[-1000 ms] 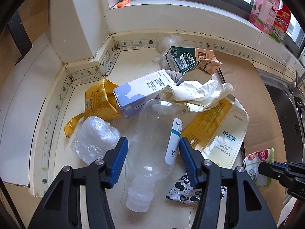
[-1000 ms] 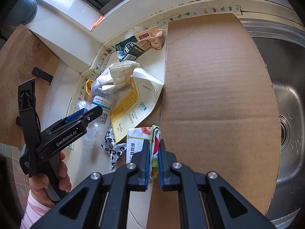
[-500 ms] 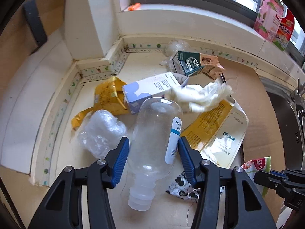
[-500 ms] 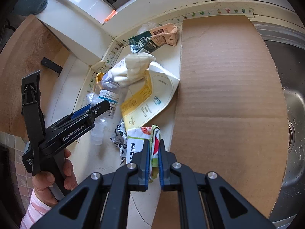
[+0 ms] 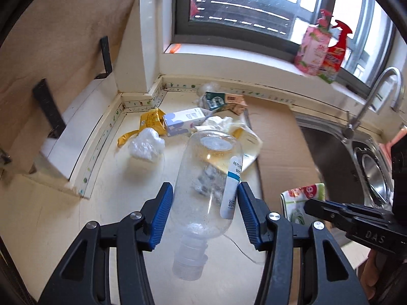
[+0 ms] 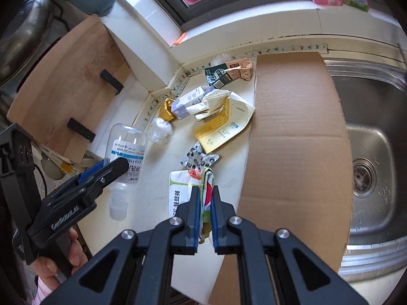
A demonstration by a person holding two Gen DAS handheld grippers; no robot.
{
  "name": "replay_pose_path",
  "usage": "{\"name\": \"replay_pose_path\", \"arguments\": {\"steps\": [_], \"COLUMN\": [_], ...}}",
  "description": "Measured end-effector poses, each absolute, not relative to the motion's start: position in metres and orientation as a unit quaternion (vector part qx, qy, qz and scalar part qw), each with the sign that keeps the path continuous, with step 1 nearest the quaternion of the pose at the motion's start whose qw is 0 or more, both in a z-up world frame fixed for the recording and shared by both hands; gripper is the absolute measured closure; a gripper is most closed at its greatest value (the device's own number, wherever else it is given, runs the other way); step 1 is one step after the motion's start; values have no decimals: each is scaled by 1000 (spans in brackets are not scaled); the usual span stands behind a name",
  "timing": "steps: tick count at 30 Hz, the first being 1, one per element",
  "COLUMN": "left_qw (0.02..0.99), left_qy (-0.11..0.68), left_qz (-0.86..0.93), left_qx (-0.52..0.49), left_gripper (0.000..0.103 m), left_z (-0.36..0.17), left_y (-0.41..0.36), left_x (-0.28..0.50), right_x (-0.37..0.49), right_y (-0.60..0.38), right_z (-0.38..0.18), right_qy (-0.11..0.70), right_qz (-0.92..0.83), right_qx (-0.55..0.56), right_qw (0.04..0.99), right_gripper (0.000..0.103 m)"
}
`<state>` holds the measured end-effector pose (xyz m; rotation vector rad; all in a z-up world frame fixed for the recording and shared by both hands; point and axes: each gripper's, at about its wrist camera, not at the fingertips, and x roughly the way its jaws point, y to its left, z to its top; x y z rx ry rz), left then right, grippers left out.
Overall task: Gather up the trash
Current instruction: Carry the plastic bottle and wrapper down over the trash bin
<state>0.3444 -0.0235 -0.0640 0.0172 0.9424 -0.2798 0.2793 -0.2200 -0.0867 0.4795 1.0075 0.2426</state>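
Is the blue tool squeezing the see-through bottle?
Touching. In the left wrist view, the left tool has both blue pads pressed on the clear bottle, holding it off the counter.

Bare cream counter (image 5: pixel 76 228) open at near left. Flat cardboard sheet (image 6: pixel 292 127) unoccupied, passage free across it toward sink (image 6: pixel 368 152). Back corner crowded: yellow wrapper (image 5: pixel 150 122), white-blue box (image 5: pixel 183 123), crumpled plastic (image 5: pixel 146 146), crushed carton (image 6: pixel 229 72), yellow-white pouch (image 6: pixel 223 124), blister pack (image 6: pixel 198 158). Far side closed by window ledge (image 5: pixel 229 58); left blocked by brown board (image 6: pixel 63 81); faucet (image 5: pixel 368 96) rising over sink.
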Motion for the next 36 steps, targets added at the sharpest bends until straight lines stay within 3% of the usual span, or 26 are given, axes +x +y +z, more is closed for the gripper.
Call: {"name": "replay_pose_path", "arguments": {"steps": [17,36], "left_qw": [869,829], "left_qy": [459,551], "left_qz": [-183,-98], "left_qx": [-11,0], "left_gripper": [53,53], "left_z": [-69,-172], "left_y": [3,16], "left_x": [169,67], "right_x": [108,40], "right_y": [-186,-148], "right_z": [-77,-173], "right_qy": [461,536], "right_qz": [87,173], "right_qx": [204,136], "right_qw": [859,815], "right_gripper": [96,96]}}
